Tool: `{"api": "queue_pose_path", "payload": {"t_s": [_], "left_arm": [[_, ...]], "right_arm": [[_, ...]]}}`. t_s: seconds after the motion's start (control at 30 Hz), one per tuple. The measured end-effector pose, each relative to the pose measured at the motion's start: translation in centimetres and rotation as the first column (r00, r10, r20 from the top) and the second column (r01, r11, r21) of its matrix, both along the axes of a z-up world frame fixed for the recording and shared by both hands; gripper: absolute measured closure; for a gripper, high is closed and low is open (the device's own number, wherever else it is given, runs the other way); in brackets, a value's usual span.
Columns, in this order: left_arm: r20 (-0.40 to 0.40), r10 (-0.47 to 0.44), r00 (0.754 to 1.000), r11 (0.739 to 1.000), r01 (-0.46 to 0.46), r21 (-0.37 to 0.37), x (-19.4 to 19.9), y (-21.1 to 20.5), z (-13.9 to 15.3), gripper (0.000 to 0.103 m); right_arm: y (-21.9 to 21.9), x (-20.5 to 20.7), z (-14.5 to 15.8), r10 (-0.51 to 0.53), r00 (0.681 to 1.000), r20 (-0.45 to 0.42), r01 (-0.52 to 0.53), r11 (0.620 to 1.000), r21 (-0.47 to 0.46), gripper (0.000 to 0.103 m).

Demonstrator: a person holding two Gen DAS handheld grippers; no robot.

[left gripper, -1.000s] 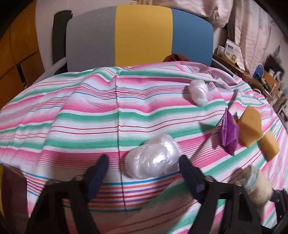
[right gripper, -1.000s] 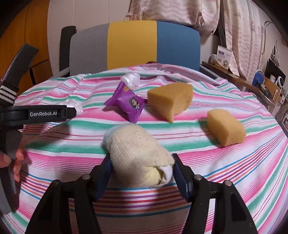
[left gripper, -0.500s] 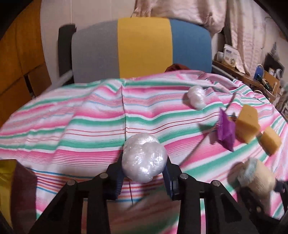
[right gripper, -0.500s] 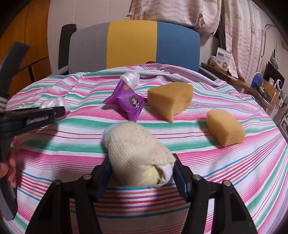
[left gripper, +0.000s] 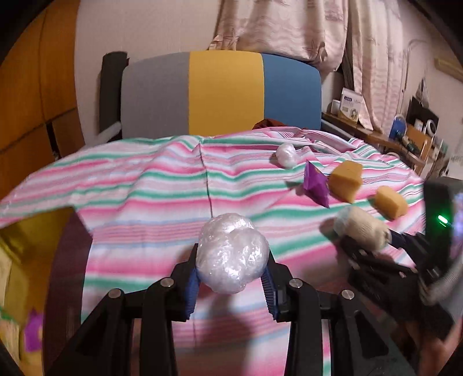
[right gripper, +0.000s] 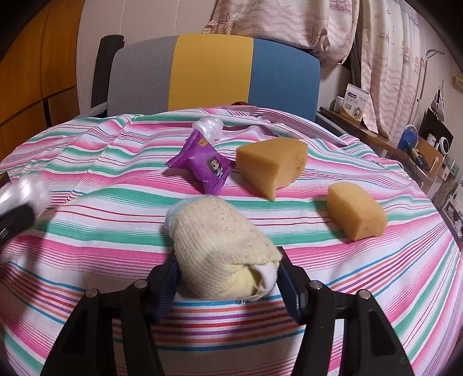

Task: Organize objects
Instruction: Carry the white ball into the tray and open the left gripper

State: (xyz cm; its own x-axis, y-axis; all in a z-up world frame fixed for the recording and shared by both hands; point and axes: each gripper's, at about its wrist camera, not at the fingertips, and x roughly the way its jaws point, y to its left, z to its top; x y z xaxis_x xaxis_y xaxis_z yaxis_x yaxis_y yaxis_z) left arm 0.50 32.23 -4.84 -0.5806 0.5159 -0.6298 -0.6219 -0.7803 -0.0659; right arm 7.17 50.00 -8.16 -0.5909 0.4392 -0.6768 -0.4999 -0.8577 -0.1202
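striped cloth (right gripper: 361,289), tricolour chair (right gripper: 214,69) (curtains (right gripper: 289,23) behind)

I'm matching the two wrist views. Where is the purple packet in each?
Left wrist: purple packet, right of centre, left of the big sponge.
Right wrist: upper centre, left of that sponge.
Shared landmark: the chair behind the table.

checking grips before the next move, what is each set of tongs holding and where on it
Left tongs pinch the crumpled clear plastic ball across its lower sides. Right tongs clamp the rolled cream sock across its near end.
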Motion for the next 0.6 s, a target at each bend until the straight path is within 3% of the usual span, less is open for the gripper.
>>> {"api": "queue_pose_path", "payload": {"t_s": [0.4,0.6], "left_arm": [[0.076,0.059,0.995,0.989,-0.069,0.132,2.6,-8.2,2.5,0.065],[0.105,0.147,0.984,0.971,-0.164,0.176,1.8,-12.5,3.3,0.065]], "right_arm": [[-1.5,0.0,0.5,0.015,1.0,-0.007,-0.014,0.997,0.074,0.041],[-2.0,1.1,1.6,0.043,0.995,-0.086,-0.036,0.995,0.09,0.041]]}}
